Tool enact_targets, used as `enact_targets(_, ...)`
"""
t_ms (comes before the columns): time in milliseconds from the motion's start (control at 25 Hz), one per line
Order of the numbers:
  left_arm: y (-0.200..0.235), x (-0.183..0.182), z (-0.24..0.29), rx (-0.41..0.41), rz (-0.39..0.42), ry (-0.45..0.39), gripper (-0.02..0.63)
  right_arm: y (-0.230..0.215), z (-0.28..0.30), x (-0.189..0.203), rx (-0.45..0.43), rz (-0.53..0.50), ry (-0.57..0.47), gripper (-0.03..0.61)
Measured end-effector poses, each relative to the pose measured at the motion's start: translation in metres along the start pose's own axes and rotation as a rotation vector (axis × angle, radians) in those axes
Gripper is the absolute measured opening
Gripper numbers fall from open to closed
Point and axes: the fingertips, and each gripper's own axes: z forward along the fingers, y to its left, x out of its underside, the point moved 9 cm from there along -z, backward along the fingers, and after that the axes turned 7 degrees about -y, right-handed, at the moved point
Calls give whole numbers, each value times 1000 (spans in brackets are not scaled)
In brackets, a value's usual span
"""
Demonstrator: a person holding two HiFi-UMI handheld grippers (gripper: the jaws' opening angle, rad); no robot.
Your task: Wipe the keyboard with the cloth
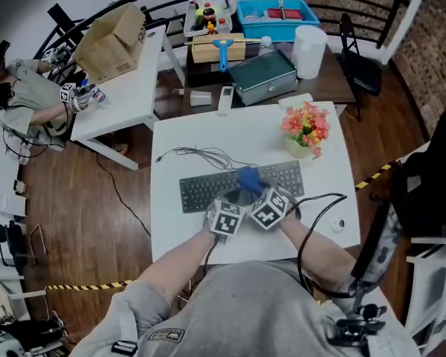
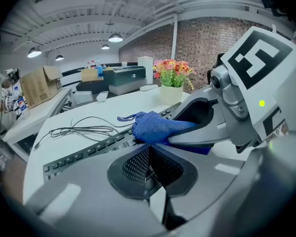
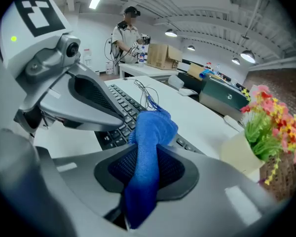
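Right claw point(image 3: 147, 149) clamps the blue cloth point(image 3: 155, 125); left claw point(image 2: 149, 147), at its nine o'clock, is shut and empty. I should press lightly, sweeping along the keyboard point(image 3: 122, 102) rows.

A lab-like workspace: red brick wall point(image 2: 197, 43), hanging dome lamps point(image 2: 115, 37), white worktops point(image 1: 208, 129), brown cardboard box point(image 1: 111, 43), yellow-black floor tape point(image 1: 82, 285).

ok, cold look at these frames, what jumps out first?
The blue cloth stands out, pinched in the right gripper and resting on the middle of the dark keyboard on the white table. The left gripper sits close beside it, jaws together and empty. Pink and yellow flowers in a pot mark the table's far right corner.
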Motion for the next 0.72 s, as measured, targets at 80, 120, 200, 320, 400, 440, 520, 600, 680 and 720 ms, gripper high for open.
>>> enact_targets(80,-10,-6,8,12,11,-6,-6,-13,-7,12,20,19,6,112)
enact_targets(120,-15,-9,12,18,15,-9,-6,-19,-11,18,30,29,9,112)
enact_targets(200,-24,-15,19,31,22,-6,-6,-30,-20,30,51,50,16,112)
enact_targets(320,-38,-22,29,50,32,-1,-6,-46,-32,45,80,70,23,112)
enact_targets(400,-47,-25,35,64,34,2,-6,-54,-39,55,97,79,25,112)
enact_targets(440,-52,-27,39,71,36,1,-6,-58,-42,60,106,86,28,112)
enact_targets(520,-59,-31,44,83,40,-7,-6,-65,-48,68,126,99,40,112)
enact_targets(600,-67,-34,50,95,43,-16,-6,-72,-55,77,145,110,52,112)
enact_targets(680,-73,-36,53,100,39,-22,-6,-78,-61,84,161,118,65,112)
enact_targets(720,-76,-38,54,102,36,-25,-6,-80,-63,87,166,120,71,112)
